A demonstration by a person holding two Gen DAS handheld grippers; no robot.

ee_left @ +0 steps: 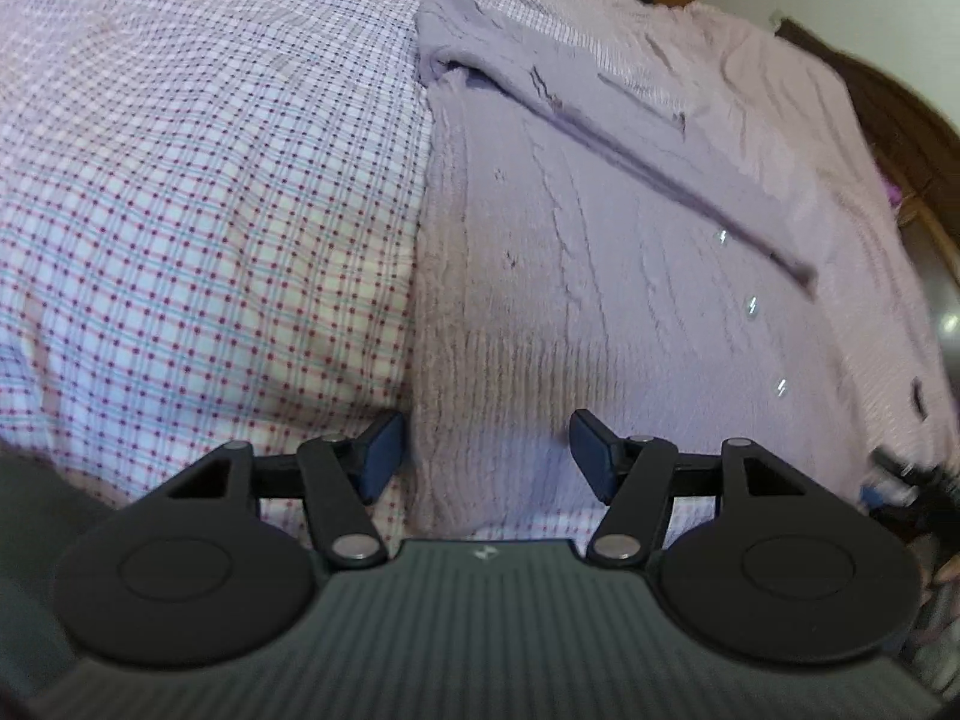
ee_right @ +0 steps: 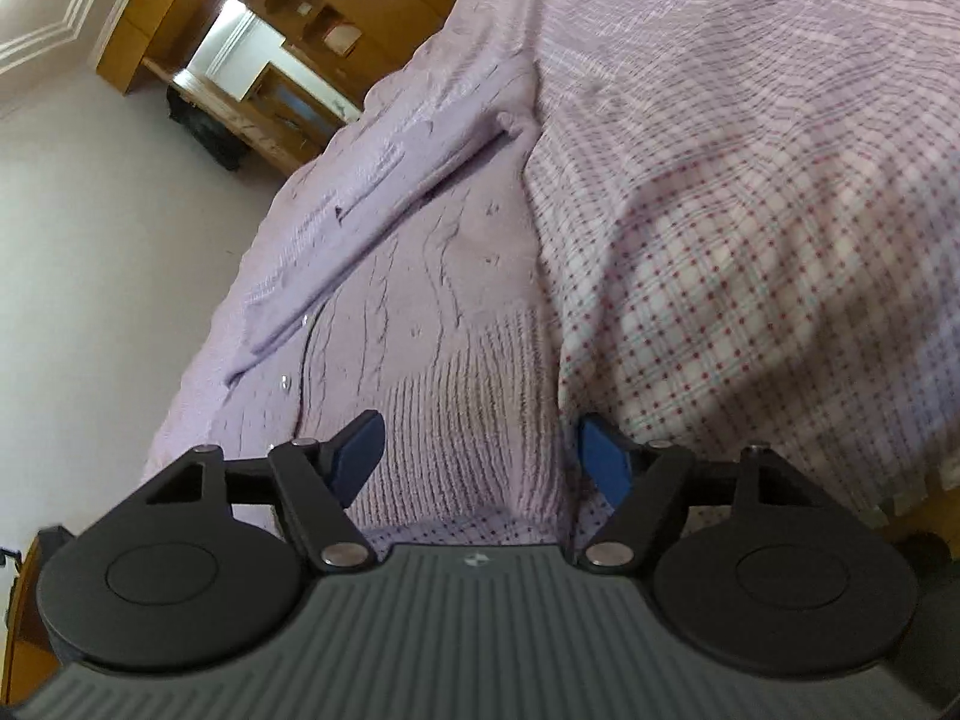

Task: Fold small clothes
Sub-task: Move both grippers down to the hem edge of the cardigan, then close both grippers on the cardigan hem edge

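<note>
One lilac knitted cardigan lies spread flat on a bed covered by one checked sheet, white with red dots and pale blue lines. One sleeve is folded slantwise across the body of the cardigan. Three small shiny buttons show in a row down the front in the left wrist view; the right wrist view shows at least one of them, near the sleeve's cuff. The ribbed hem of the cardigan lies at the near edge of the bed, toward both cameras.

Two grippers are in play, one per hand. The left gripper is tilted down over the hem at the cardigan's side edge where it meets the bare sheet. Its jaws stand partly apart, with the ribbed knit between the two blue pads, and the pads do not appear to pinch the fabric. The right gripper is likewise tilted down over the ribbed hem, at the cardigan's other side edge beside the sheet. Its jaws are spread wider, with the hem between the pads and nothing clamped. The picture is canted, so the gripper seems rolled to one side. Beyond the bed in this view stands wooden furniture against a pale wall.
</note>
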